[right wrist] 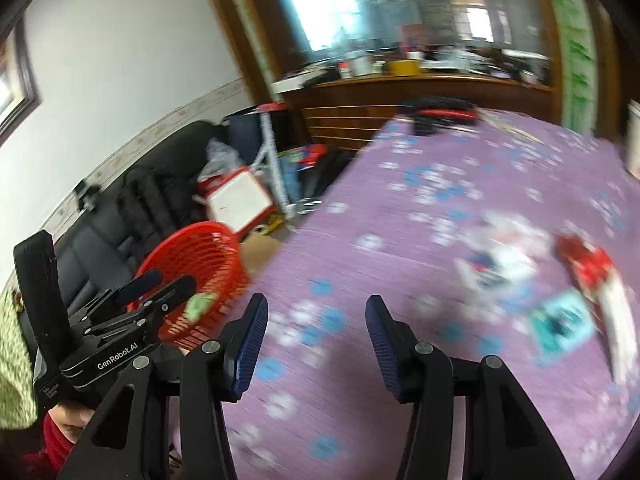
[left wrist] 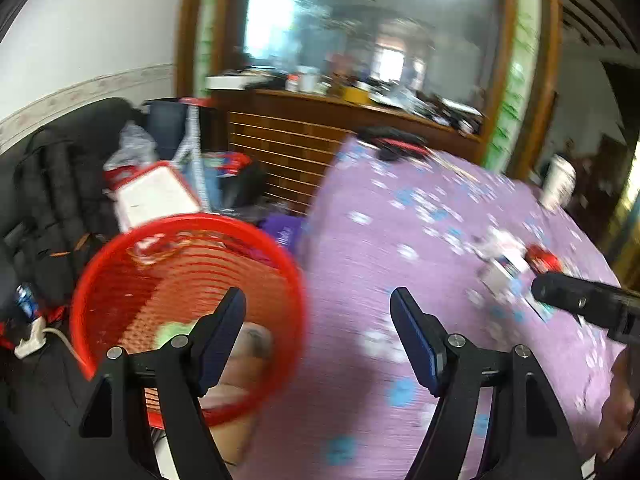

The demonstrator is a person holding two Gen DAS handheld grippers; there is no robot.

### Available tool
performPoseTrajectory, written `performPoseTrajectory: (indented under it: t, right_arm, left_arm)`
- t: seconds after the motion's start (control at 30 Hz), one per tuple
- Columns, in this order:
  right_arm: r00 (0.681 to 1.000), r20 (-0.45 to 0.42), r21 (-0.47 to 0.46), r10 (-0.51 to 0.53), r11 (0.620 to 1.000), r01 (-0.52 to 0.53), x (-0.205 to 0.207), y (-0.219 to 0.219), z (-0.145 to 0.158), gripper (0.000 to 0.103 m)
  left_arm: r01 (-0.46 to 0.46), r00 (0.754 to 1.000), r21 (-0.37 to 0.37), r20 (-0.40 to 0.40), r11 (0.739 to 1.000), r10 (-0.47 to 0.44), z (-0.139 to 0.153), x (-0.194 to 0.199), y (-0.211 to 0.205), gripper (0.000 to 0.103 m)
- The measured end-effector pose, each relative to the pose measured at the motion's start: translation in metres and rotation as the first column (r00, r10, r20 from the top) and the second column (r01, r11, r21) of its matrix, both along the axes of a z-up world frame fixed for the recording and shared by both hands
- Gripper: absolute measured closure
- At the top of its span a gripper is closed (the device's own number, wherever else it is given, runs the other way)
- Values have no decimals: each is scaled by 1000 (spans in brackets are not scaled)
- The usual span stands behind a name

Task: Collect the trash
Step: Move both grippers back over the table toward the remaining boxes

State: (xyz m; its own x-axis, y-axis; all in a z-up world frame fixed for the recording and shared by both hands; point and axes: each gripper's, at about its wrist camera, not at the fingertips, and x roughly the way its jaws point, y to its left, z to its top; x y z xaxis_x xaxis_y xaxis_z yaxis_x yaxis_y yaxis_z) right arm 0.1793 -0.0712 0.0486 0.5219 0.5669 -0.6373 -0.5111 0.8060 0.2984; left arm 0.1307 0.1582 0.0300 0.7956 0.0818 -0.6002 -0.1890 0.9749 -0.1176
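trash (right wrist: 584,268), red and white wrappers, lies blurred on the purple desk (right wrist: 360,208). red basket (left wrist: 184,280) stands beside the desk. left gripper (left wrist: 318,304) and right gripper (right wrist: 316,312) both released, nothing between.

- Tabletop (right wrist: 360,264): fills the centre and right of both views.
- Basket (left wrist: 192,280): off the tabletop's left edge, at 9 o'clock; a small scrap (right wrist: 199,305) lies in it.
- Wrappers (right wrist: 504,256): on the tabletop at 2 o'clock, with a packet (right wrist: 588,264) just to their right and a card (right wrist: 562,322) in front of them.
- Sofa (right wrist: 132,200): behind the basket, at 10 o'clock.
- Sideboard (left wrist: 304,132): beyond the tabletop's far edge, at 12 o'clock.
- Cup (left wrist: 558,182): at the tabletop's far right, at 2 o'clock.
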Motion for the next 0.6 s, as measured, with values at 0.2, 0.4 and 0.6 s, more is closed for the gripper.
performPoseTrajectory:
  t: [0.2,0.4,0.6]
  right_arm:
    - [987,20,-73,-161,984,162,18,-104,-5,33]
    - [970,12,-217,-243,946,239,63,-188,-21,24]
    - [989,-29,-327,-142,937,125,88,-204,-46,22]
  left_arm:
    - [193,981,69,-39,979,-191,1,11,-74,29]
    - [343,938,110,-87,933,-335,-3,15,-130,27]
    - [463,882,89,-151,882,-447,-8,20,-167,25]
